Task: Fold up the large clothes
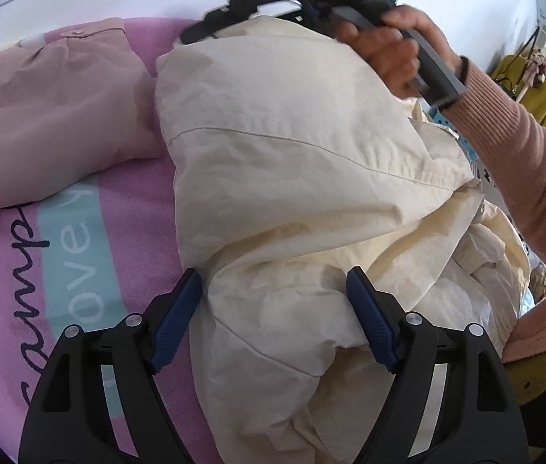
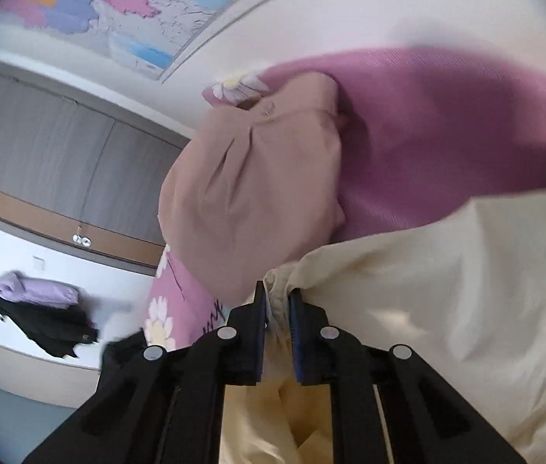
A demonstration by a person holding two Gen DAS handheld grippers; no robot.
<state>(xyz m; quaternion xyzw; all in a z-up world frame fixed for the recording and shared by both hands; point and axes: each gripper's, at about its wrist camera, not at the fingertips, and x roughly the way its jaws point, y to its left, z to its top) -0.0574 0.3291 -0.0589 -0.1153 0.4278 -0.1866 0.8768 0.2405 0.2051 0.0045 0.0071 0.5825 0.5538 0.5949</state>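
Note:
A large cream garment [image 1: 292, 178] lies bunched on a pink blanket [image 1: 125, 255]. My left gripper [image 1: 273, 294] is open, its blue-padded fingers [image 1: 178, 317] straddling a fold of the cream cloth without pinching it. In the left wrist view the right gripper [image 1: 211, 27] sits at the garment's far edge, held by a hand. In the right wrist view my right gripper [image 2: 276, 301] is shut on an edge of the cream garment [image 2: 447, 290], the cloth pinched between the pads.
A beige-pink garment [image 1: 52, 116] lies on the blanket beside the cream one; it also shows in the right wrist view [image 2: 249, 193]. Dark and lilac clothes [image 2: 40, 309] lie on a white surface at the left. A map [image 2: 118, 4] hangs on the wall.

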